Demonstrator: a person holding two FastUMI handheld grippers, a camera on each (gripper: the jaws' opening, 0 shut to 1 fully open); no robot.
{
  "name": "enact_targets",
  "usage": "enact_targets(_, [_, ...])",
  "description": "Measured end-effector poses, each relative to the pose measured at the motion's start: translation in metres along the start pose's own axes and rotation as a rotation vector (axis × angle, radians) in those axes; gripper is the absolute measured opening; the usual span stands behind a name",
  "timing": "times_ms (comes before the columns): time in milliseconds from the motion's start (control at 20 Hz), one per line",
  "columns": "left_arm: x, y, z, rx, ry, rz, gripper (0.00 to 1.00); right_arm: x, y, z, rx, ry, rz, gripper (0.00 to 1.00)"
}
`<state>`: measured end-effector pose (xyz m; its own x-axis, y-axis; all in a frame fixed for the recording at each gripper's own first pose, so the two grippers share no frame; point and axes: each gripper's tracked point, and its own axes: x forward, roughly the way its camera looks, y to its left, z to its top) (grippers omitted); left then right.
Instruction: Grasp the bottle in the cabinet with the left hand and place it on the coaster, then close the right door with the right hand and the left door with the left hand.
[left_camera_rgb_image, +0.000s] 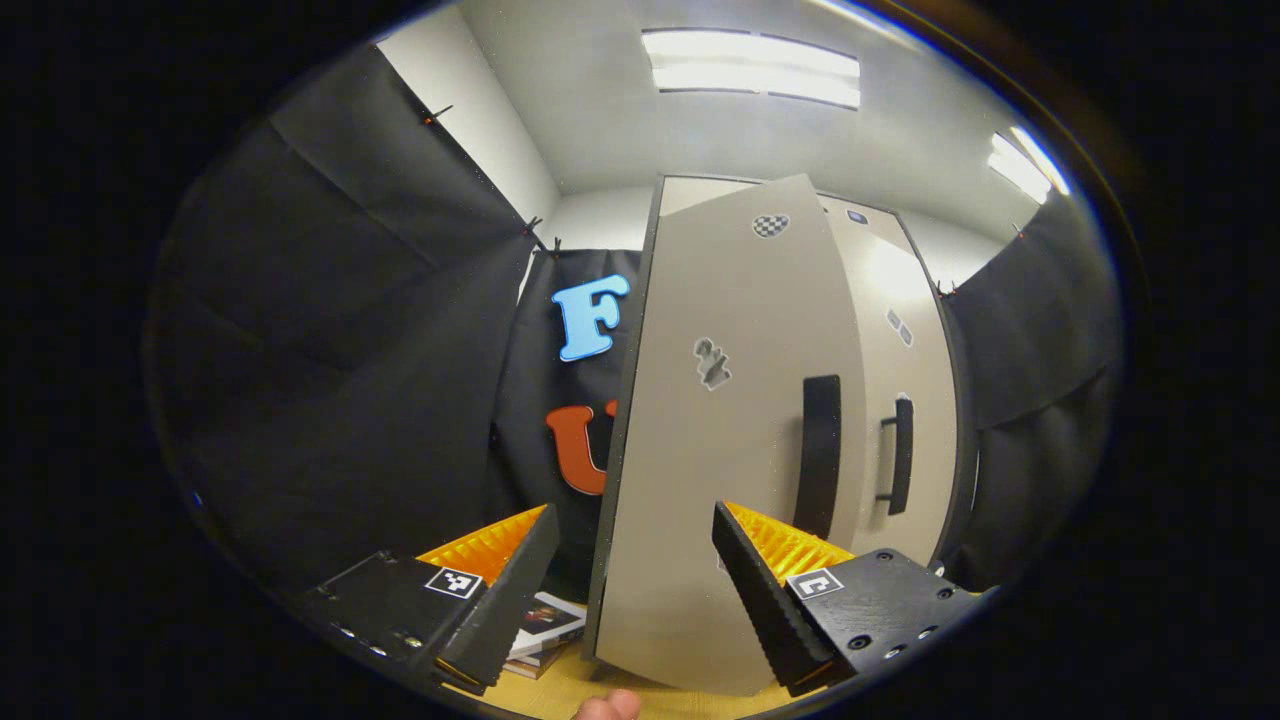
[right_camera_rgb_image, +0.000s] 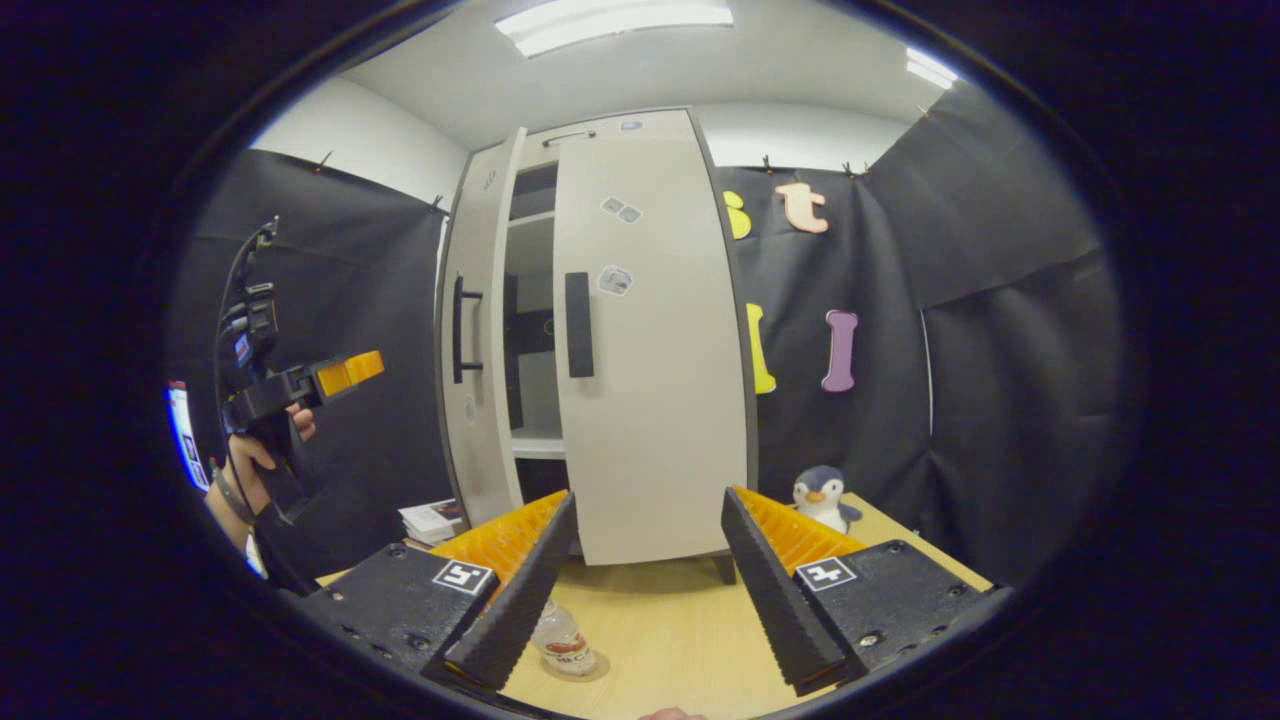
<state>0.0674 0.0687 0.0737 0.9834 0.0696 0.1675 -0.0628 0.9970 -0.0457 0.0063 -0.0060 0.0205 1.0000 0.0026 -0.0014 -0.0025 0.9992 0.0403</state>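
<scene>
Bottle (right_camera_rgb_image: 562, 640) on coaster (right_camera_rgb_image: 580, 668) beside right gripper (right_camera_rgb_image: 640, 580), spread wide, left gripper (left_camera_rgb_image: 630, 590) likewise spread at left door (left_camera_rgb_image: 730, 420)

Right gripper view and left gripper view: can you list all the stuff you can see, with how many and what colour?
Cabinet: one, beige, standing on the table at the back.
Right door: one, beige with a black handle, nearly closed.
Left door: one, beige with a black handle, partly open.
Bottle: one, clear, upright on the coaster near the front.
Coaster: one, tan and round, under the bottle.
Penguin toy: one, grey and white, right of the cabinet.
Books: a small stack, left of the cabinet.
Table: one, light wood.
Left gripper: black and orange, open, facing the left door.
Right gripper: black and orange, open, above the table.
Hand: one, holding the left gripper.
</scene>
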Motion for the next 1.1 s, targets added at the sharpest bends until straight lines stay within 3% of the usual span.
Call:
enact_targets(100, [-0.025, -0.010, -0.021, -0.024, 0.048, -0.015, 0.99, 0.004, 0.004, -0.004, 0.004, 0.008, 0.009, 0.95])
enact_targets(150, [-0.036, -0.017, -0.030, -0.038, 0.057, -0.019, 0.90, 0.008, 0.006, -0.007, 0.006, 0.010, 0.016, 0.95])
enact_targets(250, [-0.052, -0.024, -0.045, -0.048, 0.064, -0.010, 0.90, 0.013, 0.008, -0.010, 0.007, 0.018, 0.026, 0.95])
enact_targets(400, [-0.073, -0.032, -0.062, -0.033, 0.070, 0.006, 0.99, 0.018, 0.007, -0.014, -0.004, 0.023, 0.032, 0.95])
enact_targets(450, [-0.078, -0.035, -0.067, -0.022, 0.071, 0.005, 0.95, 0.017, 0.006, -0.013, -0.008, 0.012, 0.024, 0.95])
enact_targets(550, [-0.085, -0.040, -0.077, 0.011, 0.088, 0.005, 0.99, 0.019, 0.001, -0.013, -0.018, -0.006, -0.005, 0.95])
enact_targets(600, [-0.089, -0.041, -0.083, 0.023, 0.098, 0.005, 0.95, 0.020, 0.000, -0.014, -0.027, -0.001, -0.010, 0.95])
enact_targets(650, [-0.089, -0.043, -0.087, 0.030, 0.108, 0.003, 0.99, 0.022, 0.001, -0.017, -0.034, 0.011, -0.005, 0.93])
enact_targets(750, [-0.088, -0.050, -0.093, 0.045, 0.123, -0.011, 0.99, 0.023, 0.000, -0.017, -0.035, 0.019, 0.000, 0.95])
enact_targets(800, [-0.088, -0.052, -0.094, 0.049, 0.126, -0.015, 0.94, 0.025, 0.000, -0.017, -0.032, 0.021, 0.003, 0.95])
enact_targets(950, [-0.083, -0.055, -0.094, 0.044, 0.120, -0.026, 0.99, 0.028, 0.002, -0.016, -0.032, 0.020, 0.009, 0.95])
enact_targets(1000, [-0.082, -0.055, -0.094, 0.046, 0.116, -0.027, 0.95, 0.028, 0.002, -0.015, -0.035, 0.020, 0.010, 0.95])
enact_targets(1100, [-0.084, -0.058, -0.092, 0.057, 0.111, -0.036, 0.95, 0.028, 0.002, -0.016, -0.038, 0.020, 0.013, 0.95])
